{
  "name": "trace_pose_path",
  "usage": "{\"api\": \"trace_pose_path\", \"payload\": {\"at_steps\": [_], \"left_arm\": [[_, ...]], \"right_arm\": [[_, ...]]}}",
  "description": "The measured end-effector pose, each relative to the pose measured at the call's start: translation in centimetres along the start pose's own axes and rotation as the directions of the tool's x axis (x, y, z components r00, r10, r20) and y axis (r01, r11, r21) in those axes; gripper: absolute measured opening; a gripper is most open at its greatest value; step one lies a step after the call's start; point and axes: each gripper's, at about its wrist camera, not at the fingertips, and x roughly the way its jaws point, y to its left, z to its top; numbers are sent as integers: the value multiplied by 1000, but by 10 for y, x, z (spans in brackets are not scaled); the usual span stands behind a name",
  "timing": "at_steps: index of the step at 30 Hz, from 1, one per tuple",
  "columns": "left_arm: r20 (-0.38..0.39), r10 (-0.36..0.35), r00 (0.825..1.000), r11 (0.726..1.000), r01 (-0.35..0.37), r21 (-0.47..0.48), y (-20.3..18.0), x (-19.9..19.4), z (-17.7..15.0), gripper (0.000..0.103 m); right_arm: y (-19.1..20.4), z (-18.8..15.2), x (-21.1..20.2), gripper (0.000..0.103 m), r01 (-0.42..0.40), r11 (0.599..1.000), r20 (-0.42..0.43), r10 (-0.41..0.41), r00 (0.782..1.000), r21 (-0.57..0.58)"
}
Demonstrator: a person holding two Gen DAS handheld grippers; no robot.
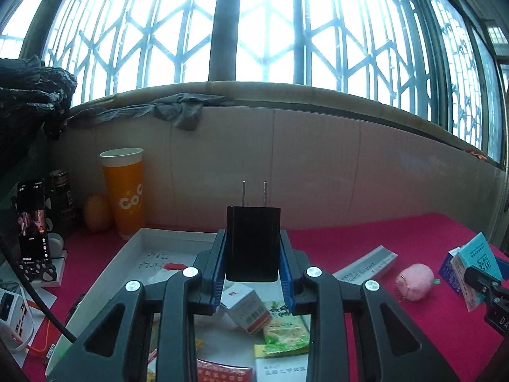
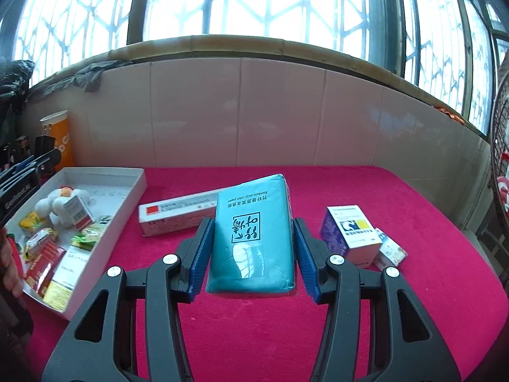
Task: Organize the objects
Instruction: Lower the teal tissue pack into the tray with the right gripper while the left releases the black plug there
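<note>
My left gripper (image 1: 253,256) is shut on a black charger plug (image 1: 253,242), prongs pointing up, held above the white tray (image 1: 133,248). The tray (image 2: 133,191) holds several small boxes and packets and a plush toy (image 2: 55,205). My right gripper (image 2: 251,251) is shut on a teal tissue pack (image 2: 253,238) and holds it above the red cloth, right of the tray. The tissue pack also shows at the right edge of the left wrist view (image 1: 477,261).
On the red cloth lie a long white sealant box (image 2: 178,215), a purple-and-white box (image 2: 350,232), a small box (image 2: 389,251) and a pink plush (image 1: 415,281). An orange cup (image 1: 124,191), a can and a phone (image 1: 31,222) stand left. A tiled wall is behind.
</note>
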Motion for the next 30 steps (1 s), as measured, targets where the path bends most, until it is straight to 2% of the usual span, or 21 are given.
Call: {"api": "trace_pose_path", "payload": {"at_steps": [8, 14, 17, 24, 30], "left_arm": [[-41, 77, 996, 990, -81, -119, 50, 16, 10, 29], [-73, 111, 991, 978, -121, -169, 85, 24, 16, 29], [-114, 114, 987, 965, -137, -226, 110, 32, 16, 29], [-209, 45, 977, 924, -120, -363, 144, 52, 3, 29], [-207, 10, 978, 927, -87, -365, 141, 53, 2, 29]], "right_arm": [[33, 15, -4, 49, -83, 996, 8, 83, 996, -44], [62, 30, -6, 49, -195, 977, -15, 195, 981, -84], [85, 36, -7, 49, -263, 956, -41, 260, 965, -129], [144, 37, 2, 49, -396, 895, -126, 377, 917, -205], [186, 31, 21, 49, -469, 858, -207, 430, 879, -207]]}}
